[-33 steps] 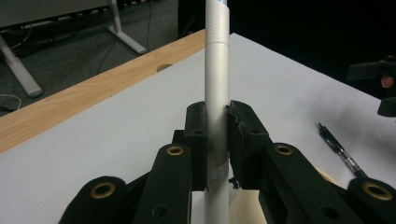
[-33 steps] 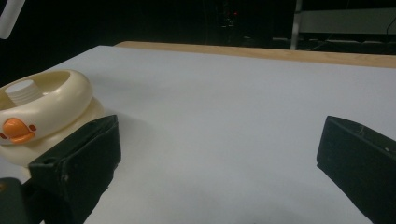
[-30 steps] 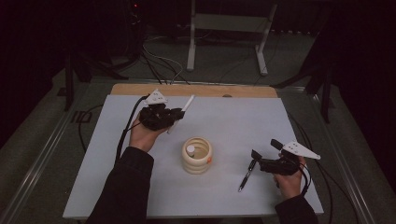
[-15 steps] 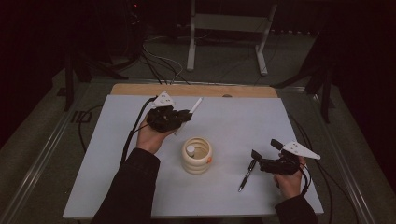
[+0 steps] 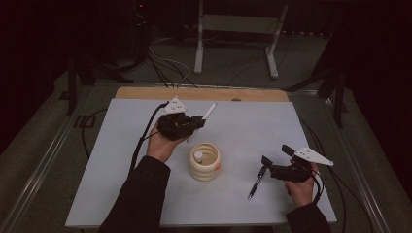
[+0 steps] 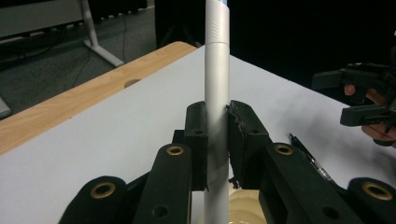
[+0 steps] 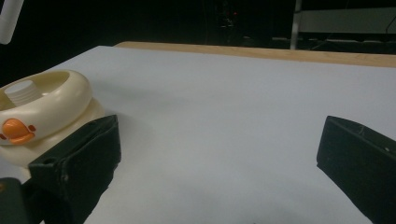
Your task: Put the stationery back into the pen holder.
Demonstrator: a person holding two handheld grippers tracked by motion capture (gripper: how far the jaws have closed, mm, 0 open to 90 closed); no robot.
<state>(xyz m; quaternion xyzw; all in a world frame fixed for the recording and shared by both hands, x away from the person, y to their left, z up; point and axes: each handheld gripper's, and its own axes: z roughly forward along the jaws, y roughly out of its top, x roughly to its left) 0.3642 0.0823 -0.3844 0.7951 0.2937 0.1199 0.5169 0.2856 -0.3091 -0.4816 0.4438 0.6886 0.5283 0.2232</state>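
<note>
Right gripper (image 5: 273, 167), lower right of the high view, has its jaws spread wide with nothing between them; a black pen (image 5: 256, 182) lies on the white table (image 5: 301, 121) just left of it. Mid-frame stands the cream holder (image 5: 204, 162) (one white marker upright inside). Left gripper (image 5: 194, 124), up and left of it, is clamped on a white marker (image 6: 217, 88).

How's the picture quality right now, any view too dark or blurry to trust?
High view: room dark, table evenly lit, cup and black pen clear. Left gripper view: white pen sharp, background soft. Right gripper view: dim, near jaws blurred.
</note>
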